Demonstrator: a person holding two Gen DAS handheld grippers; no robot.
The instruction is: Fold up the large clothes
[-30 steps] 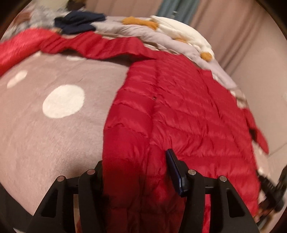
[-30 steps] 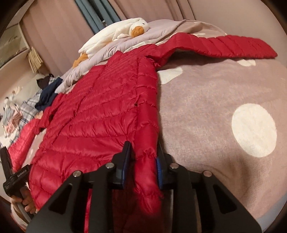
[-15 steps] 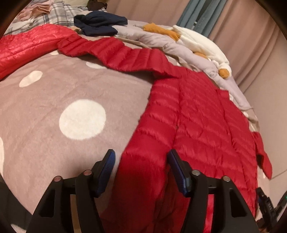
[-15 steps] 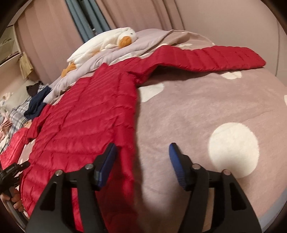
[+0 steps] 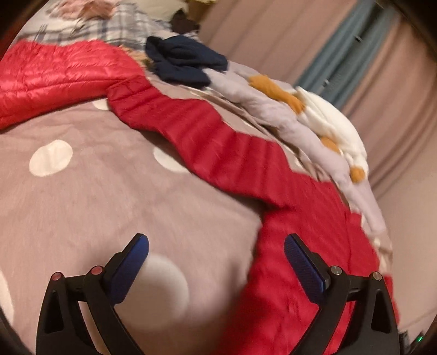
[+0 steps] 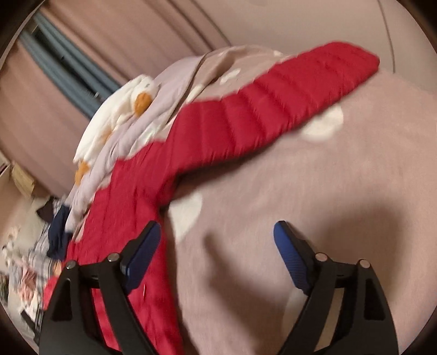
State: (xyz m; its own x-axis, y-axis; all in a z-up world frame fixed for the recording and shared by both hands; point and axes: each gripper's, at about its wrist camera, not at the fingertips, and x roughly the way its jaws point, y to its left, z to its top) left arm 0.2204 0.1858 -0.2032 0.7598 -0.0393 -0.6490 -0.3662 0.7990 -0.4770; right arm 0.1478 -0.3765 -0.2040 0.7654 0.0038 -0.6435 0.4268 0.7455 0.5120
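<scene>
Dim, warm indoor light, heavy motion blur, fisheye-bent edges, soft shadow on bedspread.

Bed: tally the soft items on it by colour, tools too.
Red: 1, jacket
Navy: 1, garment
White and orange: 1, plush
Grey: 1, blanket
Plaid: 1, cloth
Dotted cover: 1
Tools: 2, left tool and right tool, both open
Total: 8

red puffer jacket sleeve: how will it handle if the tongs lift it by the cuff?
Probably floppy: the sleeve lies wavy along the blanket, so it should drape from the pinch. Likely light for its bulk, given the quilted puffy channels. The shiny shell on the jacket may slip in the open right tongs.
</scene>
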